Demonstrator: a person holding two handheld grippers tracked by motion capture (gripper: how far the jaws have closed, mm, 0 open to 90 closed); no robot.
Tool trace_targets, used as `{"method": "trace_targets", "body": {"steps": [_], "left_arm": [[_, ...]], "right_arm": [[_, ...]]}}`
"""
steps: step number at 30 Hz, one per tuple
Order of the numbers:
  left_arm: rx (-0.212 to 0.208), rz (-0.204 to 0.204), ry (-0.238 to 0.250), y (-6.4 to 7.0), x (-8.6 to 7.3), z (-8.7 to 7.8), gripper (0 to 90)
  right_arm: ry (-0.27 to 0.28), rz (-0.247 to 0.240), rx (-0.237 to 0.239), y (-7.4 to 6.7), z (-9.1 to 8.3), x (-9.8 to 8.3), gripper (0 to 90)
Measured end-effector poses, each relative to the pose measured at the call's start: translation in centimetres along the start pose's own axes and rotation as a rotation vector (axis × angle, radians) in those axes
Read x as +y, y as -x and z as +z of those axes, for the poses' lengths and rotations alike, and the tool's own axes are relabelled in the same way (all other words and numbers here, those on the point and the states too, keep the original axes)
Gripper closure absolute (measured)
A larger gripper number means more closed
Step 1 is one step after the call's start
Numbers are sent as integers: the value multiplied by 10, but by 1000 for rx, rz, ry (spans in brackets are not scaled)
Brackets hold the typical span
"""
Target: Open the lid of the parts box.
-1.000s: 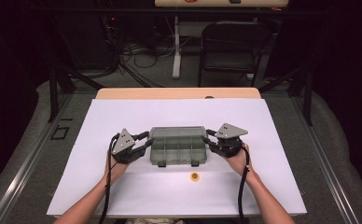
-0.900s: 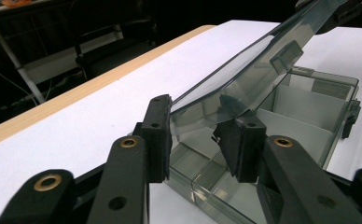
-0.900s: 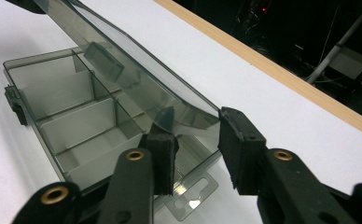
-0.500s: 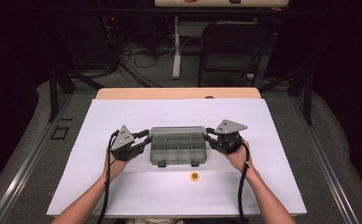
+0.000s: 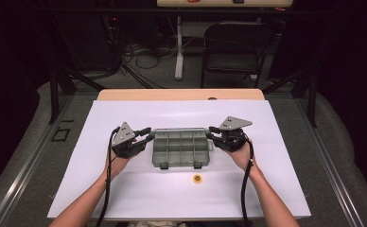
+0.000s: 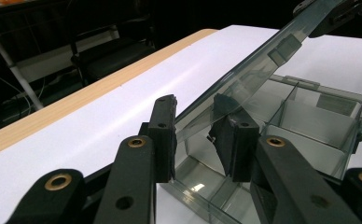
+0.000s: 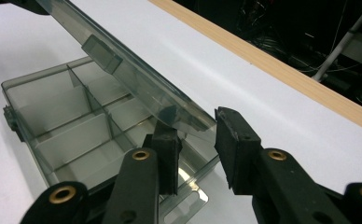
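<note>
We see a clear grey compartment box [image 5: 179, 148] lying on the white sheet [image 5: 125, 198] that covers the desk [image 5: 181, 94], w/ the box as our landmark for the rest. The left gripper [image 5: 146, 135] sits at the box's left end, the right gripper [image 5: 211, 132] at its right end. In both gripper views the box's lid [image 6: 263, 60] is raised at a slant over the open compartments, its corners lying between the jaws. The jaws have just been closing; the pads look pressed on the lid's edges, though approx. only, since clear plastic makes contact hard to judge. A small yellow round item [image 5: 197, 178] lies on the sheet just in front of the box, nearer the person.
</note>
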State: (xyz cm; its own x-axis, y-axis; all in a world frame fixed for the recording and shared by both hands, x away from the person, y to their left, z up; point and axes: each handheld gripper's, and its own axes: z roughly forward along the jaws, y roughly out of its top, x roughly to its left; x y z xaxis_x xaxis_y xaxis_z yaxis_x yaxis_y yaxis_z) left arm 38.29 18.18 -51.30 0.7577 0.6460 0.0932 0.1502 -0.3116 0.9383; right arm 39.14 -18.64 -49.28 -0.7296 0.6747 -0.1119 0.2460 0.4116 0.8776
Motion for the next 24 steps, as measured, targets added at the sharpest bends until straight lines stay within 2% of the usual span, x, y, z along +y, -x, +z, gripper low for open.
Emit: {"method": "trace_targets", "body": {"steps": [10,13,15,17,24], "left_arm": [[13,-9,-14,-7,7,4,737],[6,-29,-8,-10,8,5,737],[-2,-65,2,-13,7,6,740],[-6,-84,15,-15,5,7,743],[-1,-86,3,-20,9,10,766]], "right_arm": [[9,44,-8,7,4,6,723],[7,55,2,9,5,7,720],[4,89,17,12,5,7,718],[2,97,18,14,6,8,724],[1,105,4,16,9,10,735]]}}
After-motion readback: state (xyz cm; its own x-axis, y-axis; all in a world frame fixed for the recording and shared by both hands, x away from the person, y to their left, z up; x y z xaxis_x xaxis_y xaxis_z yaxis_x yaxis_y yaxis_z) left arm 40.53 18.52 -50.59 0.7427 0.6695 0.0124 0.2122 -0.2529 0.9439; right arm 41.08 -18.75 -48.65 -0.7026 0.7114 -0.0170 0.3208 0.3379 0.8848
